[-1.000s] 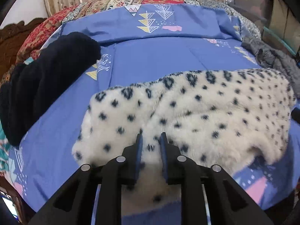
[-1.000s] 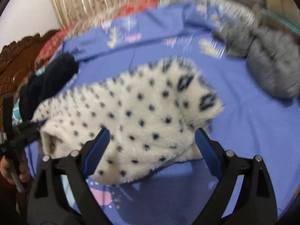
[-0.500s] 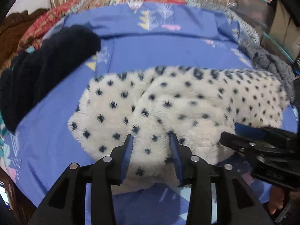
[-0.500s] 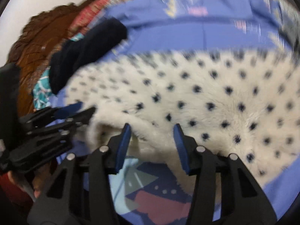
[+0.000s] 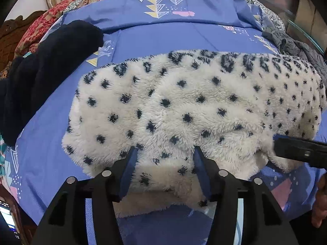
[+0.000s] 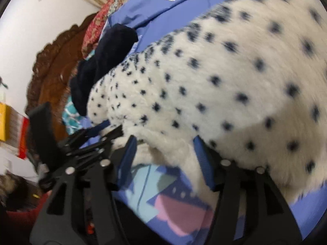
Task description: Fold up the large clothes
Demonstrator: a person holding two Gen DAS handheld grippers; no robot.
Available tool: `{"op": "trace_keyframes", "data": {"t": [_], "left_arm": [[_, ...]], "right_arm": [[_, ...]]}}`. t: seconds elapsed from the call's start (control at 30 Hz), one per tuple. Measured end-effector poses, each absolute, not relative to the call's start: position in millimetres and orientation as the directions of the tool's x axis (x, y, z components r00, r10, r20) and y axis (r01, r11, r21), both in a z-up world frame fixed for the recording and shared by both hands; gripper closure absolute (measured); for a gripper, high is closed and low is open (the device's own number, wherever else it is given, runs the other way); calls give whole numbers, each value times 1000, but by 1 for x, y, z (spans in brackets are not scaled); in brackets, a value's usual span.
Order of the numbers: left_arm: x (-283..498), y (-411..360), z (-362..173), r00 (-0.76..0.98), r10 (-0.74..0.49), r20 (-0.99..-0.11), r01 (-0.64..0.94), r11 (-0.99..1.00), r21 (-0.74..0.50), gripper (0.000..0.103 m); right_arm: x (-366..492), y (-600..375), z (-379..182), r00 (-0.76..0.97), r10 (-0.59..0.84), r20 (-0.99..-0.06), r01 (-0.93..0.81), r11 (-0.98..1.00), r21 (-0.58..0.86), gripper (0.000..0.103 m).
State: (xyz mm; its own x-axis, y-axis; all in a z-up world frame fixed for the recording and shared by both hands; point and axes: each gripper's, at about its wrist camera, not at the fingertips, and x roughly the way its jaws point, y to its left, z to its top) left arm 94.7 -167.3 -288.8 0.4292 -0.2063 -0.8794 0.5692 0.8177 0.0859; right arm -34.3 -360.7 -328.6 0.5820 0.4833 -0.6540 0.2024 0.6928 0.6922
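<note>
We see a bed spread with a blue printed sheet (image 5: 159, 38), a patchwork quilt (image 5: 51, 18) and carved wooden headboard (image 6: 53, 69) beyond. A dark garment (image 5: 40, 69) lies at the left. The white spotted fleece (image 5: 184, 106) lies across the sheet. Our left claw (image 5: 165, 157) is opening, its near hem between the jaws unpinched. Our right claw (image 6: 163, 149) is opening too, over the fleece's edge.
</note>
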Motion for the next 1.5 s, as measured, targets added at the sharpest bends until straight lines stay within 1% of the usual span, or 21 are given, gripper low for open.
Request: {"op": "trace_keyframes", "data": {"t": [0.03, 0.07, 0.1, 0.13, 0.2, 0.33, 0.43, 0.47, 0.57, 0.7, 0.83, 0.97, 1.1, 1.17, 1.23, 1.3, 1.33, 1.37, 1.4, 1.5], "left_arm": [[96, -167, -290, 424, -206, -882, 569, 819, 82, 26], [96, -168, -290, 421, -208, -883, 567, 820, 77, 26], [97, -167, -291, 418, -210, -884, 567, 820, 73, 26], [97, -167, -291, 415, -212, -885, 570, 819, 71, 25], [96, -168, -292, 415, -211, -885, 576, 814, 76, 25], [94, -169, -293, 430, -205, -879, 575, 813, 92, 25], [90, -171, -294, 446, -191, -874, 570, 814, 113, 25], [89, -172, -294, 449, -189, -873, 569, 814, 117, 25], [90, -172, -294, 445, -190, -875, 571, 813, 114, 24], [89, -174, -294, 440, -191, -878, 572, 813, 109, 24], [91, -171, -293, 443, -205, -873, 572, 815, 99, 24], [89, -167, -293, 444, -210, -871, 581, 808, 101, 24], [88, -159, -281, 436, -240, -867, 598, 797, 80, 24], [86, -148, -265, 414, -286, -864, 611, 791, 32, 24], [87, -128, -243, 407, -367, -836, 607, 793, -52, 23], [92, -103, -221, 445, -403, -800, 579, 811, -87, 11], [95, -94, -216, 456, -405, -793, 565, 820, -94, -1], [101, -85, -213, 458, -411, -788, 551, 827, -111, -5], [107, -79, -211, 447, -423, -788, 546, 827, -134, -5], [135, -70, -223, 362, -423, -831, 522, 830, -195, -6]], "right_arm": [[-42, -366, -330, 588, 492, -641, 222, 664, 714, 46], [-48, -369, -328, 600, 498, -627, 232, 642, 731, 43], [-57, -374, -325, 617, 494, -613, 240, 624, 744, 36], [-67, -378, -320, 641, 481, -598, 239, 615, 752, 34], [-85, -386, -309, 675, 433, -597, 241, 635, 734, 29], [-108, -407, -301, 682, 327, -655, 312, 679, 664, 24], [-117, -427, -322, 630, 300, -716, 407, 657, 634, 22], [-118, -434, -338, 600, 325, -732, 448, 622, 643, 22], [-125, -446, -351, 654, 355, -668, 440, 539, 718, 19], [-120, -439, -348, 658, 346, -669, 424, 564, 709, 6], [-118, -428, -346, 662, 304, -685, 407, 622, 669, 6], [-120, -425, -347, 679, 295, -672, 384, 638, 668, 6], [-118, -423, -348, 683, 293, -669, 388, 631, 672, 6], [-115, -418, -348, 681, 300, -667, 383, 631, 675, 6], [-119, -418, -345, 675, 313, -668, 384, 624, 680, 6], [-132, -427, -340, 678, 317, -663, 385, 616, 688, 6], [-142, -433, -332, 698, 303, -649, 371, 622, 689, 6], [-148, -437, -324, 716, 277, -641, 361, 638, 680, 6], [-157, -444, -313, 736, 230, -637, 356, 669, 653, 6], [-164, -467, -295, 752, 162, -639, 367, 703, 609, 6]]}}
